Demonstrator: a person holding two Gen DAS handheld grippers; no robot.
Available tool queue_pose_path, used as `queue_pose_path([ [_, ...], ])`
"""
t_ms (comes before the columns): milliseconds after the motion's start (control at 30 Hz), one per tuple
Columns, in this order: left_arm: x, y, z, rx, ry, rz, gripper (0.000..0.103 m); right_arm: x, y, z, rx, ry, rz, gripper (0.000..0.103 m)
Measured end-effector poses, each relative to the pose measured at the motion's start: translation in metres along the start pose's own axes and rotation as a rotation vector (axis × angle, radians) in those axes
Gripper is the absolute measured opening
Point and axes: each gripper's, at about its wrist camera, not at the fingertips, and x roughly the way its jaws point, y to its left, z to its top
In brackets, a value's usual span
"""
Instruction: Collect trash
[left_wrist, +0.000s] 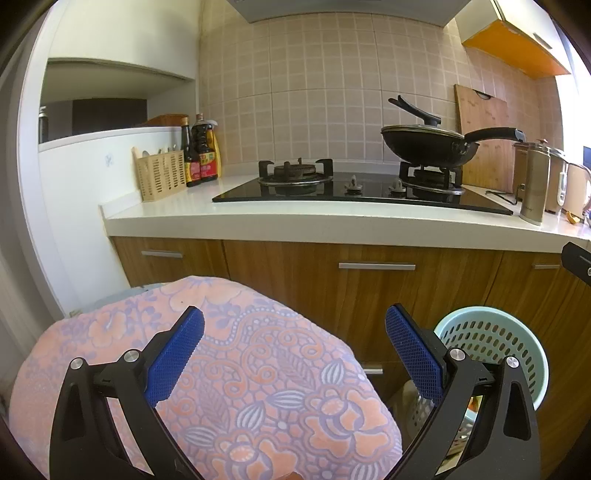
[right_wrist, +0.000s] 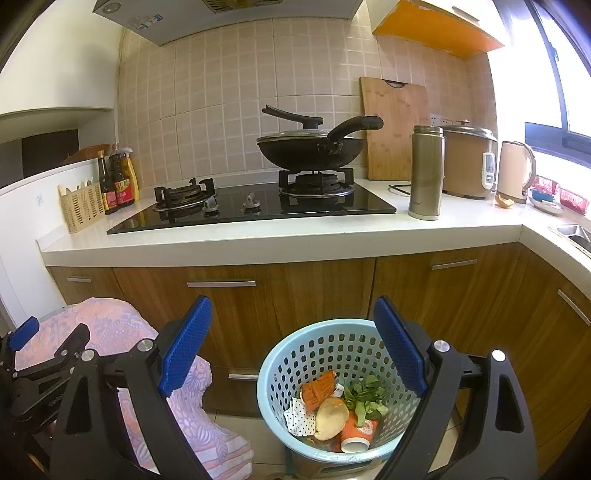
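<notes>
A light blue perforated trash basket (right_wrist: 280, 365) stands on the floor before the wooden cabinets; it also shows in the left wrist view (left_wrist: 491, 332). It holds several scraps: an orange wrapper (right_wrist: 317, 393), green leaves (right_wrist: 364, 395), a pale peel (right_wrist: 330, 417), an orange paper cup (right_wrist: 356, 434) and spotted paper (right_wrist: 299, 417). My right gripper (right_wrist: 293, 347) is open and empty, above the basket. My left gripper (left_wrist: 293, 350) is open and empty, over a pink floral cloth (left_wrist: 240, 376). A small orange peel (right_wrist: 505, 202) lies on the counter beside the kettle.
The white counter (right_wrist: 258, 236) carries a black gas hob (right_wrist: 258, 206), a wok with lid (right_wrist: 310, 147), sauce bottles (right_wrist: 118, 181), a utensil holder (right_wrist: 79, 210), a steel flask (right_wrist: 426, 171), a rice cooker (right_wrist: 467, 158) and a kettle (right_wrist: 515, 170). A cutting board (right_wrist: 395, 125) leans on the tiles.
</notes>
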Motion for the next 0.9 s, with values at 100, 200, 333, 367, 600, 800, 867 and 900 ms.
queue_pose_path([
  [100, 0.0002, 0.0004, 0.0001, 0.000, 0.000, -0.001, 0.095, -0.0008, 0.0013, 0.0003, -0.006, -0.002, 0.000, 0.085],
  [200, 0.0003, 0.0003, 0.0002, 0.000, 0.000, -0.001, 0.095, -0.0021, 0.0026, -0.0001, -0.010, -0.006, 0.000, 0.085],
  [333, 0.0011, 0.0014, -0.0007, -0.009, 0.004, 0.001, 0.095, -0.0014, 0.0033, -0.0006, -0.009, -0.003, 0.001, 0.085],
  [367, 0.0013, 0.0018, -0.0009, -0.010, 0.005, 0.002, 0.095, -0.0010, 0.0037, -0.0007, -0.010, -0.001, 0.002, 0.085],
  [600, 0.0009, 0.0010, -0.0012, -0.006, 0.003, 0.002, 0.095, -0.0029, 0.0084, -0.0009, -0.032, -0.012, -0.001, 0.085],
  [800, 0.0003, -0.0006, -0.0004, -0.004, 0.001, 0.006, 0.095, -0.0039, 0.0090, -0.0007, -0.032, -0.014, -0.002, 0.085],
  [867, -0.0014, -0.0031, 0.0002, 0.008, -0.008, 0.019, 0.095, -0.0043, 0.0089, 0.0000, -0.031, -0.013, -0.001, 0.085],
  [900, -0.0023, -0.0049, 0.0004, 0.017, -0.015, 0.032, 0.095, -0.0039, 0.0085, -0.0004, -0.031, -0.015, 0.000, 0.085],
])
